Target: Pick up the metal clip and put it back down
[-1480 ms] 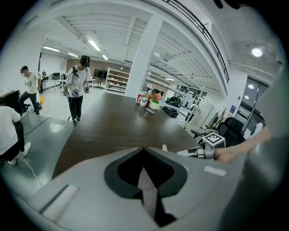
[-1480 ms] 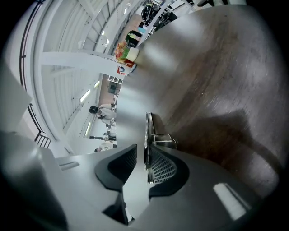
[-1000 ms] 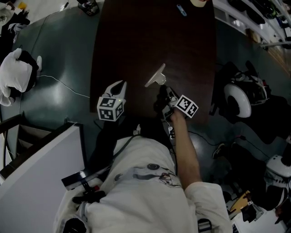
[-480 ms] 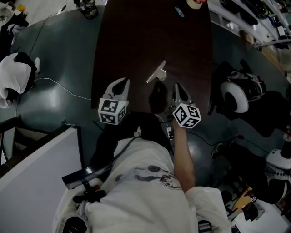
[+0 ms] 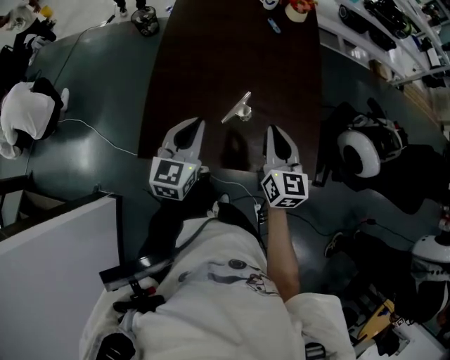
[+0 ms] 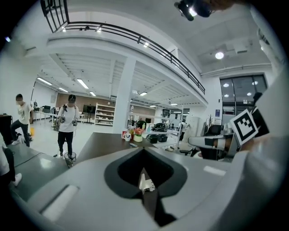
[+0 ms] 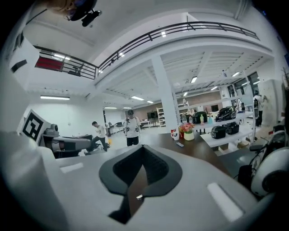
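Observation:
The metal clip (image 5: 239,109) lies free on the dark brown table (image 5: 211,56), a little beyond both grippers. My left gripper (image 5: 193,124) rests near the table's near edge, to the clip's lower left, jaws shut and empty. My right gripper (image 5: 273,129) sits level with it, to the clip's lower right, also shut with nothing held. In the left gripper view the clip (image 6: 145,184) shows through the slot under the closed tips of the left gripper (image 6: 143,151). In the right gripper view the clip (image 7: 139,196) is a small glint below the closed tips of the right gripper (image 7: 143,148).
A mug and flowers (image 5: 299,5) stand at the table's far end. On the floor are a white bundle (image 5: 28,112) and a cable (image 5: 98,135) at left, and a white round device (image 5: 362,151) at right. A white partition (image 5: 49,281) stands near left. People (image 6: 67,128) stand in the hall.
My right gripper has pulled back from the clip toward the table's near edge and now sits level with the left one. The clip stays on the table.

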